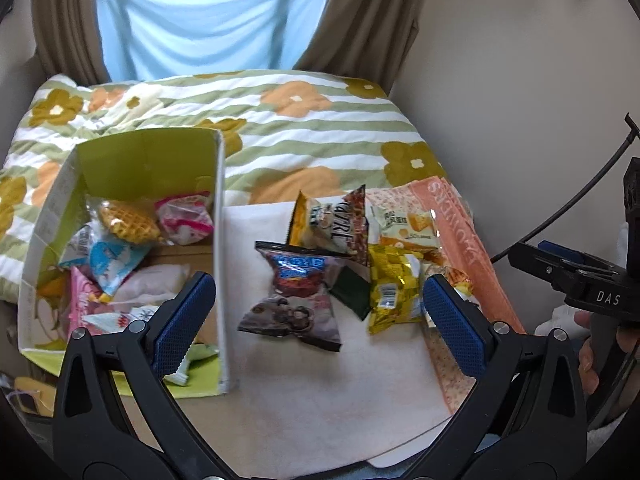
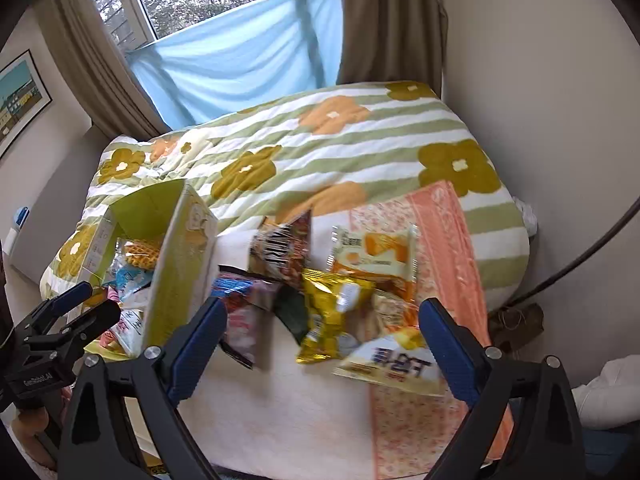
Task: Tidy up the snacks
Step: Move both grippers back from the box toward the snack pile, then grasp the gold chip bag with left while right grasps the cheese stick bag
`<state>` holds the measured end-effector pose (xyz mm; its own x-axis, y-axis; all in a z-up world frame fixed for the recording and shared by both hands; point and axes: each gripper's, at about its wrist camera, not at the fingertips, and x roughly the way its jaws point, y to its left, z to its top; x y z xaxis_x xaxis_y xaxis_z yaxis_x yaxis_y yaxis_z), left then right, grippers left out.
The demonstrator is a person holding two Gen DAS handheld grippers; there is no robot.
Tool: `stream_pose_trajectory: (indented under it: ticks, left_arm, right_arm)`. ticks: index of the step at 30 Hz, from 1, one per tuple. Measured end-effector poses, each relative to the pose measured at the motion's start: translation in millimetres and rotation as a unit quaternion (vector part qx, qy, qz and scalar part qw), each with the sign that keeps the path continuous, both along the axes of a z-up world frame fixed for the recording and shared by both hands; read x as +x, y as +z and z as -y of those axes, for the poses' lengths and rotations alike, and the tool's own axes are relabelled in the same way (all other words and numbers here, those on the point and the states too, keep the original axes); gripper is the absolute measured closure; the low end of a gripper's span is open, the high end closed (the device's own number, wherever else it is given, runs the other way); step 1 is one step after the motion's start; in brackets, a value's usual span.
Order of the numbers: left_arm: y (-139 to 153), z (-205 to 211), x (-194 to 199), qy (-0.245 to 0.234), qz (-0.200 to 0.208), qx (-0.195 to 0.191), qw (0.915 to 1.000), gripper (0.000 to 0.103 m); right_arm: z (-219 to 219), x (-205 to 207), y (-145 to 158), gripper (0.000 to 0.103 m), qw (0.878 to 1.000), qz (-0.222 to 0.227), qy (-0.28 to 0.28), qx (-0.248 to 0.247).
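Observation:
A green cardboard box (image 1: pixel 218 216) stands on the left of the bed and holds several snack packs, among them a waffle (image 1: pixel 128 222). To its right a pile of snack bags lies on a white cloth (image 1: pixel 300 384): a dark chocolate-snack bag (image 1: pixel 298 300), a yellow bag (image 1: pixel 394 294), a brown bag (image 1: pixel 340 224) and an orange-and-white cake pack (image 1: pixel 406 226). My left gripper (image 1: pixel 318 316) is open and empty above the dark bag. My right gripper (image 2: pixel 322 338) is open and empty above the yellow bag (image 2: pixel 334 316). The box (image 2: pixel 176 264) also shows in the right wrist view.
A floral striped quilt (image 1: pixel 280 128) covers the bed behind the snacks. An orange patterned cloth (image 2: pixel 448 240) lies under the right part of the pile. A wall (image 2: pixel 540 80) runs along the right, curtains (image 1: pixel 208 24) at the back.

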<state>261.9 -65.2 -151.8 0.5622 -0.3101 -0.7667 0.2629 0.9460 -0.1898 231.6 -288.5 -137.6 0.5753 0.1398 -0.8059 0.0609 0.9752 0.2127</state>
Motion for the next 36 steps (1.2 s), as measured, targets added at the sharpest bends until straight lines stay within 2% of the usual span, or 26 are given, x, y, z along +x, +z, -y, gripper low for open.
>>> stream_pose_trajectory:
  ticks: [9,16,21,25,28,31,34,36]
  left_arm:
    - [-35.6,72.8,10.4,-0.006,-0.044,0.013,0.9989,0.000]
    - [-81.7,108.1,34.5,-0.050,-0.095,0.022,0.9940,0.001]
    - [-117.4,129.7,51.6,-0.095,-0.132,0.040,0.9859,0.003]
    - [-135.3,138.5,59.4,-0.111,-0.142,0.044,0.9826,0.009]
    - [-147.4,144.2,65.0,-0.119,-0.152,0.048,0.9800,0.017]
    - [-157.5,148.1,67.6,-0.125,-0.162,0.045,0.9778,0.019]
    - [-162.9,150.6,68.2,-0.129,-0.166,0.048,0.9764,0.030]
    - [-166.5,151.9,69.7,-0.132,-0.170,0.049,0.9754,0.030]
  right_arm:
    - [55.8,9.3,-36.1,0.007,0.997,-0.044,0.015,0.056]
    - [71.9,21.4,-75.7,0.007,0.991,-0.086,-0.005,0.100]
    - [75.9,30.4,-100.9,0.007,0.987,-0.111,-0.039,0.111]
    - [71.7,34.9,-117.7,0.007,0.982,-0.132,-0.052,0.124]
    - [68.0,38.3,-124.8,0.007,0.982,-0.137,-0.058,0.121]
    - [68.0,40.1,-132.2,0.007,0.981,-0.135,-0.069,0.120]
    - [68.0,42.6,-141.5,0.008,0.980,-0.144,-0.077,0.117]
    - [69.8,43.6,-146.1,0.008,0.978,-0.149,-0.082,0.120]
